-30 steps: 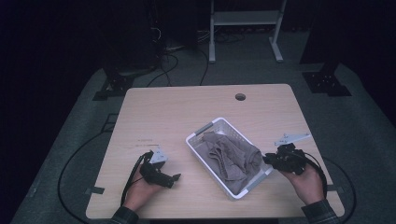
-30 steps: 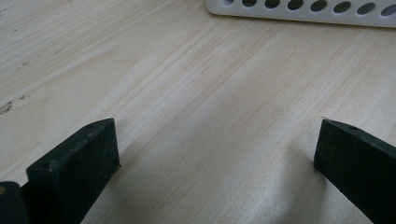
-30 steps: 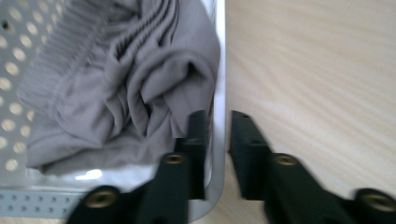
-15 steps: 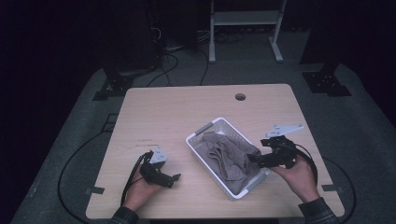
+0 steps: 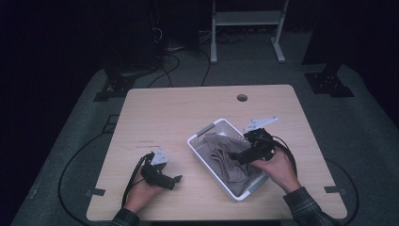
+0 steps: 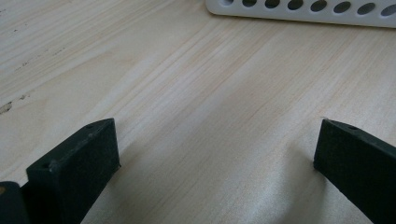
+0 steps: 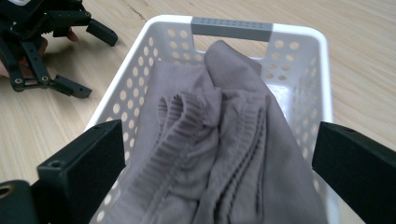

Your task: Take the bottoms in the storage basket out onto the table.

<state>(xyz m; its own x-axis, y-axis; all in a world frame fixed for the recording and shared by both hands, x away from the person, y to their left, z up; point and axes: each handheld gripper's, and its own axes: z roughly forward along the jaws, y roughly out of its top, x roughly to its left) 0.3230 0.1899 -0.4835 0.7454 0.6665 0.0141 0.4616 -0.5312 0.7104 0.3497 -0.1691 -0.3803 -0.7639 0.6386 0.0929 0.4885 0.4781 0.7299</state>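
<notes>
A white perforated basket (image 5: 194, 144) stands aslant on the wooden table, right of centre. A crumpled grey-brown ribbed cloth (image 5: 225, 162) lies inside it. My right gripper (image 5: 239, 156) hovers over the basket's right half, pointing left. Its jaws have just been opening; in the right gripper view they (image 7: 217, 140) stand wide apart, with the cloth (image 7: 187, 121) below them and not pressed, and the basket rim (image 7: 231, 28) beyond. My left gripper (image 5: 175, 179) rests on the table at the front left, open, with bare wood between its jaws (image 6: 217, 135). It also appears far off as the left gripper (image 7: 51, 51).
The basket's wall (image 6: 299, 9) lies just ahead of the left gripper. The table has a cable hole (image 5: 242, 98) near its far edge and tape marks at the front corners (image 5: 96, 192). Cables and a white frame stand (image 5: 244, 19) are on the dark floor behind.
My right gripper has moved left from the basket's right rim to over the cloth, and its jaws have spread. The left gripper has stayed put.
</notes>
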